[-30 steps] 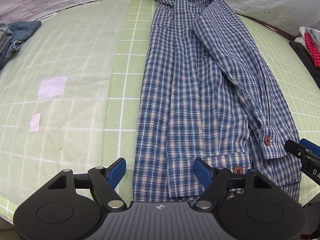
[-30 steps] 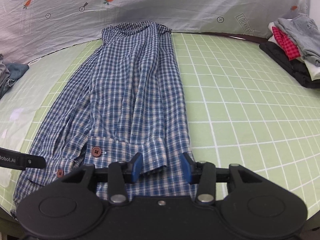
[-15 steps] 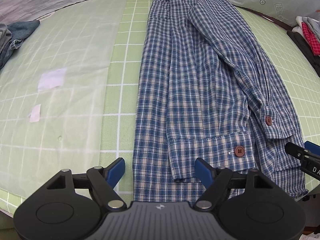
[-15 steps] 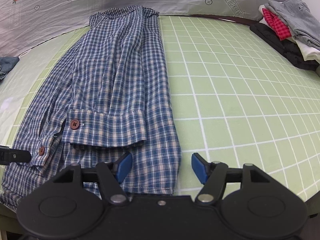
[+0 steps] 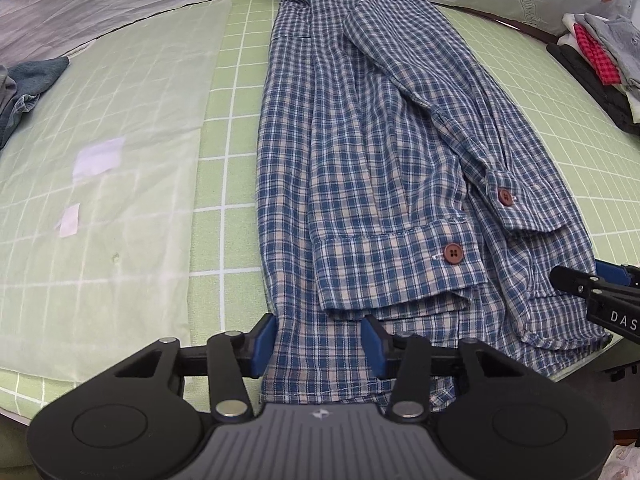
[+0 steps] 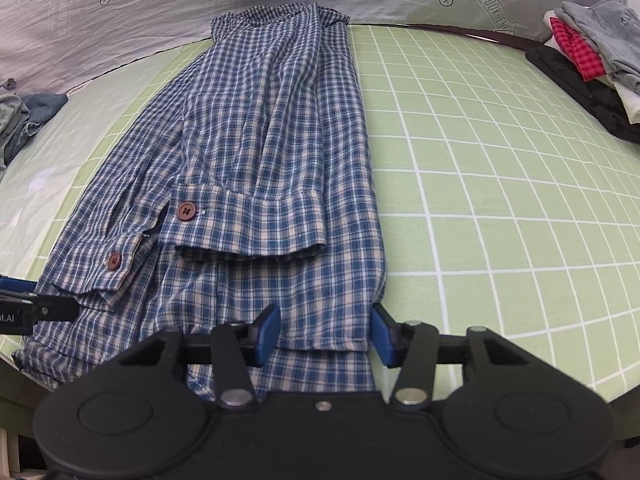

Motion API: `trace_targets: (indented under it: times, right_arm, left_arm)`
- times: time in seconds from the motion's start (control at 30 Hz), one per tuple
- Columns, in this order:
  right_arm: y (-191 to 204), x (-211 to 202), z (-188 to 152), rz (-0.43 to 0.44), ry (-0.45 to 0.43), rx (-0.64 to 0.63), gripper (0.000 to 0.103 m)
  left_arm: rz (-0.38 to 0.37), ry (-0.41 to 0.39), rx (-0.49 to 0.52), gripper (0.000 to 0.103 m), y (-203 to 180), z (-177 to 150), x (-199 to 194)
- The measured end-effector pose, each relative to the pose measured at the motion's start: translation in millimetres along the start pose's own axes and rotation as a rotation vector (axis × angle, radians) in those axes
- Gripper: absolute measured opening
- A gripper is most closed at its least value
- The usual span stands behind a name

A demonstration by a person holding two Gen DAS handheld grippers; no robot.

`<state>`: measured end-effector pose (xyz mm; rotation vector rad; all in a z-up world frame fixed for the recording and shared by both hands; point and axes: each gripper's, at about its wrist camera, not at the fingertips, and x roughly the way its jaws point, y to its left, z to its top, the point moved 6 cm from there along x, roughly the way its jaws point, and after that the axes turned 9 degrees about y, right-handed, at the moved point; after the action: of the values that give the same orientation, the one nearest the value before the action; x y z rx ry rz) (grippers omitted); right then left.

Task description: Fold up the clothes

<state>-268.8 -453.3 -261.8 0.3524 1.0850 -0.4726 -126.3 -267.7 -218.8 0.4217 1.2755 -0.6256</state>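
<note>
At the green gridded table's (image 6: pixel 500 200) near edge, left gripper (image 5: pixel 320 342) and right gripper (image 6: pixel 324 334) are closing, not yet pinching, around the blue plaid cotton shirt's (image 5: pixel 360 152) hem.

Left gripper (image 5: pixel 319 343) & right gripper (image 6: pixel 326 334) both angled down, jaws closing, not yet shut.

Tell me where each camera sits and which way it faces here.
Left wrist: on the left tool, angled down over the blue plaid shirt's hem at its left edge; the right tool shows at the picture's right.
Right wrist: on the right tool, over the hem's right edge; the left tool shows at the picture's left.
Shared: shirt, green grid-patterned sheet, stacked clothes.
</note>
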Motion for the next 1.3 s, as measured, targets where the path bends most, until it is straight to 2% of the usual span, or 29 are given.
trace_targets:
  times: [0.03,0.07,0.1,0.17,0.23,0.37,0.5,0.67,1.0,1.3]
  right_arm:
    - [0.3,-0.8,-0.2,0.005,-0.001,-0.002,0.039]
    - [0.2,-1.5,-0.1,0.010,-0.003,-0.002,0.031]
    - [0.2,-1.8,0.0,0.017,-0.004,0.000,0.026]
    - [0.1,-2.4,0.7,0.054,0.000,0.012,0.010]
    - [0.4,-2.8,3.2,0.067,0.007,0.019,0.007]
    - [-3.4,-12.7,12.1,0.101,-0.013,0.061,0.006]
    - [-10.8,-24.4,25.9,0.173,-0.036,0.150,0.006]
    - [-9.6,-34.1,53.1,0.221,-0.089,0.190,0.006]
    - [-14.7,-30.9,117.6,0.273,-0.174,0.260,0.006]
    - [-22.7,-3.3,181.6,0.279,-0.195,0.269,0.005]
  left_arm:
    - [-0.003,-0.003,-0.013,0.033,2.9,1.0,-0.4]
    - [-0.010,-0.004,-0.026,0.017,5.6,1.9,-0.7]
    - [-0.033,0.000,-0.039,0.006,7.5,2.5,-0.9]
    - [-0.075,0.009,-0.065,0.003,10.3,4.6,-1.7]
    - [-0.089,0.011,-0.070,0.003,9.9,6.5,-5.0]
    - [-0.192,0.009,-0.130,0.002,12.5,17.3,-18.2]
    - [-0.269,-0.030,-0.163,0.002,14.9,34.0,-35.5]
    - [-0.343,-0.080,-0.218,0.002,18.1,62.0,-53.5]
    - [-0.385,-0.199,-0.256,0.002,19.8,134.0,-71.3]
    - [-0.395,-0.222,-0.331,0.002,46.1,199.7,-52.5]
